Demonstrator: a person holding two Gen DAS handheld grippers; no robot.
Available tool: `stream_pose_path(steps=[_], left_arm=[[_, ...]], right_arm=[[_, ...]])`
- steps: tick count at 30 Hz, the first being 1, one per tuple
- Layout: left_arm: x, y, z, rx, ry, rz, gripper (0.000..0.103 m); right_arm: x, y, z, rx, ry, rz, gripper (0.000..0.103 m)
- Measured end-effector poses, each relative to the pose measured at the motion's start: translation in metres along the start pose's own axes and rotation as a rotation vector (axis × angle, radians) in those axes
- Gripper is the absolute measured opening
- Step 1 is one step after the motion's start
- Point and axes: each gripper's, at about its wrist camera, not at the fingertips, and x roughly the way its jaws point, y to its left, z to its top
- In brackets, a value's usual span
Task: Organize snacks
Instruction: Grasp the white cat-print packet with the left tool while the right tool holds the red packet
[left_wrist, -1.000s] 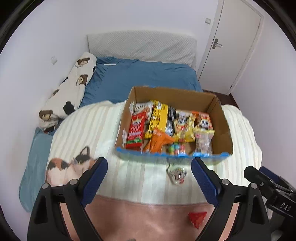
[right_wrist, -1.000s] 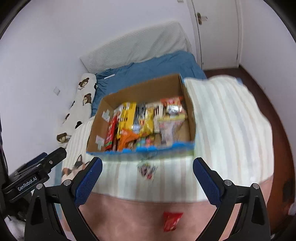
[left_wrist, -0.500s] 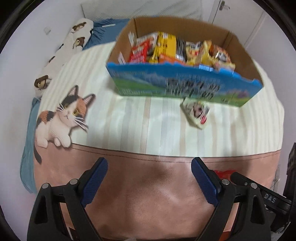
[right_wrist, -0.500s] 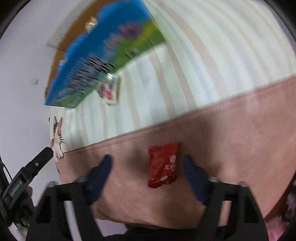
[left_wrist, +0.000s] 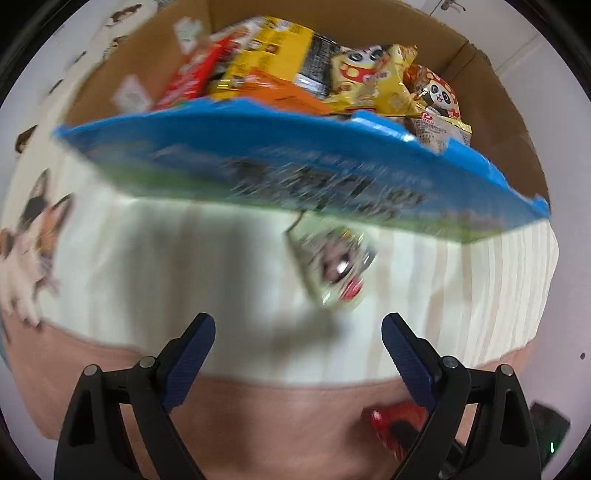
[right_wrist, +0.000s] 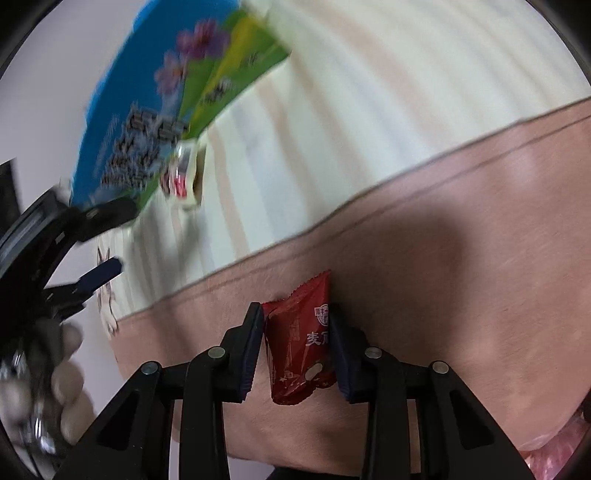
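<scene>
A striped cream and pink blanket spreads beneath a cardboard box with a blue printed front, packed with upright snack packets. Just in front of the box lies a small pale snack packet, blurred, ahead of the left gripper, whose blue-padded jaws stand wide apart over the blanket with nothing between them. On the pink band nearer the camera, the right gripper has just closed and is clamped on a red snack packet, pads pressing both its sides
</scene>
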Motion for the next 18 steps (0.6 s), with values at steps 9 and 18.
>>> stream_pose_path(steps=[9,18], left_arm=[[0.048,-0.026,0.024,0.027,0.015,0.054,0.092],[0.047,-0.033,0.027,0.025,-0.041,0.073,0.064]], right_arm=[[-0.014,-0.006,0.030,-0.006,-0.052,-0.062,0.037],[-0.018,-0.011,0.037,0.001,-0.059,-0.048,0.037]])
